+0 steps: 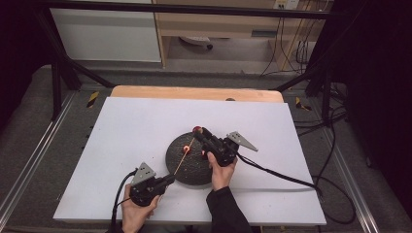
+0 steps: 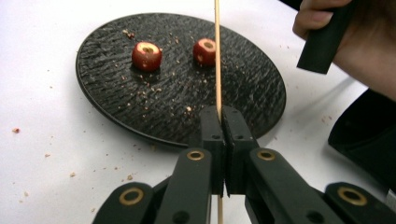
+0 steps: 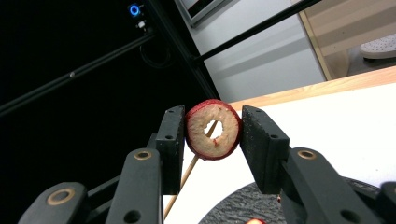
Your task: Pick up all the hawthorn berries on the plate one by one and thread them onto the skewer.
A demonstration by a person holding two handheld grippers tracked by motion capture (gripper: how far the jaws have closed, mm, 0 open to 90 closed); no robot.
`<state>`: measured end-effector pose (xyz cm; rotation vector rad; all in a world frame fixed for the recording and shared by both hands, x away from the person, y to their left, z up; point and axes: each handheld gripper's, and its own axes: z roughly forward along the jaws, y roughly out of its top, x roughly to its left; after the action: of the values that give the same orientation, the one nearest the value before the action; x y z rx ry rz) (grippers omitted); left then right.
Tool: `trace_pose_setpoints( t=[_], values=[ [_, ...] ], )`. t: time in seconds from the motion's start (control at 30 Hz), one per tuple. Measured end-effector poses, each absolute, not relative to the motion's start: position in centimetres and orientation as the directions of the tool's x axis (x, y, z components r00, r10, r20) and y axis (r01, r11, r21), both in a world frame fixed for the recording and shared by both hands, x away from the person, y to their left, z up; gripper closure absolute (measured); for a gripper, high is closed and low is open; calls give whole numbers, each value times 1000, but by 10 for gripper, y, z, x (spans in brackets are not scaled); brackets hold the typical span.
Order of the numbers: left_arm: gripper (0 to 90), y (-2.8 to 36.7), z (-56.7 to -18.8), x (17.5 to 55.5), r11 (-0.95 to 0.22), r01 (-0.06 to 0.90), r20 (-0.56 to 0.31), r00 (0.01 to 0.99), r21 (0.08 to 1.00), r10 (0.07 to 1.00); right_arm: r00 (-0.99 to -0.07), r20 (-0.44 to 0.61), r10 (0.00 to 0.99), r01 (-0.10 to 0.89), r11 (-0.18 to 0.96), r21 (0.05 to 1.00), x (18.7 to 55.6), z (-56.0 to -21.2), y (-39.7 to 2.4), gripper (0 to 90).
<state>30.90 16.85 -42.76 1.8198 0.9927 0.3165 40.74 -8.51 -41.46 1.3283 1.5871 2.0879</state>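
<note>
My left gripper (image 1: 169, 179) (image 2: 222, 115) is shut on the lower end of a thin wooden skewer (image 1: 183, 158) (image 2: 217, 56), which slants up over a round black plate (image 1: 194, 172) (image 2: 243, 93). Two cored red fruit pieces (image 2: 146, 56) (image 2: 204, 51) lie on the plate; one of them (image 1: 186, 149) is also in the high view. Above the plate's far edge, my right gripper (image 1: 199, 131) (image 3: 212, 134) is shut on a ring-shaped red fruit slice (image 1: 197, 129) (image 3: 213, 129). In the right gripper view the skewer's tip (image 3: 211, 130) sits in the slice's hole, and its shaft (image 3: 184, 177) runs below.
The plate rests on a white board (image 1: 145, 126) with a wooden table edge (image 1: 194, 92) behind it. Crumbs (image 2: 154, 88) are scattered over the plate and board. Black cables (image 1: 291, 177) trail off to the right, and dark frame bars (image 1: 63, 73) stand at the back corners.
</note>
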Motion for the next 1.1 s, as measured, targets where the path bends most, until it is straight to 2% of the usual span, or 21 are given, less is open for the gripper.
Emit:
trace_pose_setpoints(
  t=[0.3,0.4,0.67,0.8,0.93,1.1],
  values=[
    [884,163,-428,311,-159,474,-205,627,866,751,-549,574,608,392,-419,819,408,-410,-88,618],
    [884,161,-425,311,-154,475,-203,617,866,760,-539,590,601,376,-455,807,409,-410,-86,619],
    [885,158,-426,311,-178,460,-176,626,870,760,-544,584,603,397,-428,812,410,-408,-89,620],
    [885,163,-421,309,-167,443,-169,624,881,763,-535,634,559,442,-454,774,414,-403,-91,620],
    [885,167,-424,304,-207,447,-140,627,870,766,-510,637,578,410,-487,771,415,-401,-93,621],
    [885,170,-429,304,-198,451,-156,634,870,757,-508,682,526,418,-542,729,418,-390,-100,619]
  ],
)
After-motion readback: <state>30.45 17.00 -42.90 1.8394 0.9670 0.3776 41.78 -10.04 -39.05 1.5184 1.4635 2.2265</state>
